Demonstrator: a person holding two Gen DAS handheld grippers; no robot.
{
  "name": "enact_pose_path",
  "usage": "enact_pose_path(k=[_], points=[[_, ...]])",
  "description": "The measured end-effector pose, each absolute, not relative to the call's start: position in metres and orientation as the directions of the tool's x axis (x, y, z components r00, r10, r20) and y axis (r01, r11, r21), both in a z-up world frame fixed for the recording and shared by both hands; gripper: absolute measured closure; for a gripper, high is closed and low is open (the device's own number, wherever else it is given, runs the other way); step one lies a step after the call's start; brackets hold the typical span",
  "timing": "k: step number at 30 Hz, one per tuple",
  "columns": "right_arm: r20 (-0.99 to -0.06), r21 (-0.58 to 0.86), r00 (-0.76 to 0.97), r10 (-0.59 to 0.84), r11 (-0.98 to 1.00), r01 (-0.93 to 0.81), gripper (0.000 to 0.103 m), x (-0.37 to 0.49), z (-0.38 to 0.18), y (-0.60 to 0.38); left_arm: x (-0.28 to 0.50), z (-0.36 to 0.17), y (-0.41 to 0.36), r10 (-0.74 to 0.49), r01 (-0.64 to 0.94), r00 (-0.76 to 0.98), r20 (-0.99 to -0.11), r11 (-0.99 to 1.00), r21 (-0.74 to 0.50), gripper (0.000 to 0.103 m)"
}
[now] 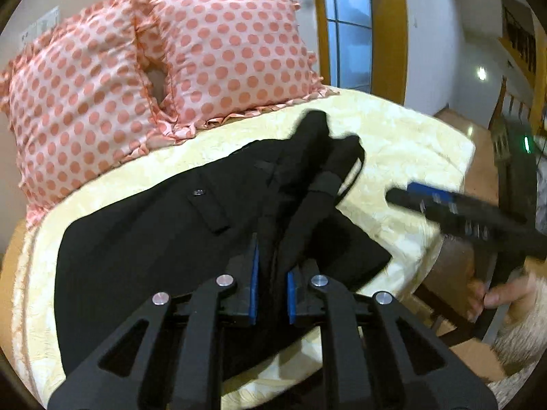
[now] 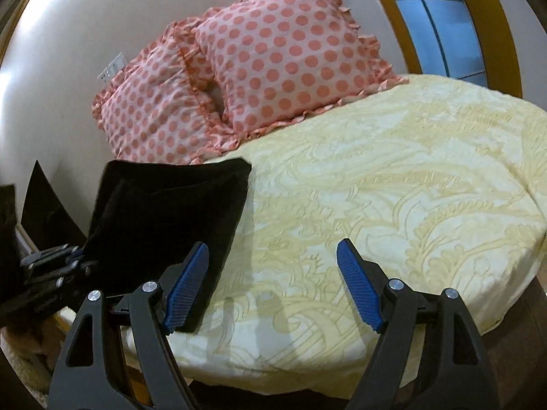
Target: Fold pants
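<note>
Black pants lie on the yellow patterned bed. My left gripper is shut on a bunched fold of the pants, which rises between its blue pads and runs away from me. In the right wrist view the pants show as a folded black slab at the left, with the left gripper holding its near edge. My right gripper is open and empty above the bare bedspread, to the right of the pants. It also shows, blurred, in the left wrist view.
Two pink polka-dot pillows lean against the wall at the head of the bed. A window with a wooden frame stands behind. A wooden chair and floor lie off the bed's right edge.
</note>
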State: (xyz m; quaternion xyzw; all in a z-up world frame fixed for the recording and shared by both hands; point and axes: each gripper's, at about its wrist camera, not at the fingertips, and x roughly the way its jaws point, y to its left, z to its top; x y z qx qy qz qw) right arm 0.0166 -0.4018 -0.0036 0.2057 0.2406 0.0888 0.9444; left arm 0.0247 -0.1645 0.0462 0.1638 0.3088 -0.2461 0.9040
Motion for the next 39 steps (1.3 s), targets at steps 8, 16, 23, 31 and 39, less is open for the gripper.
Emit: enact_pose_path(k=[8, 16, 23, 31, 39], points=[[-0.378, 0.413, 0.895, 0.238, 0.908, -0.068, 0.024, 0.021, 0.02, -0.402, 0.026, 0.034, -0.159, -0.43, 0.594, 0.632, -0.645, 0.803, 0.047, 0.079], [-0.299, 0.349, 0.838, 0.456, 0.87, -0.349, 0.024, 0.033, 0.057, -0.333, 0.033, 0.075, -0.043, -0.412, 0.373, 0.8, -0.436, 0.911, -0.177, 0.007], [-0.497, 0.334, 0.713, 0.495, 0.867, -0.37, 0.018, 0.059, 0.023, -0.283, 0.058, 0.026, -0.022, -0.271, 0.232, 0.74, -0.616, 0.962, -0.145, 0.007], [-0.529, 0.438, 0.639, 0.559, 0.824, -0.359, 0.018, 0.067, 0.034, -0.311, 0.045, 0.006, -0.012, -0.323, 0.298, 0.751, -0.575, 0.944, -0.14, 0.004], [-0.577, 0.64, 0.556, 0.598, 0.754, -0.147, 0.038, 0.138, 0.015, -0.359, 0.043, 0.007, -0.006, -0.379, 0.338, 0.747, -0.546, 0.924, -0.179, 0.003]])
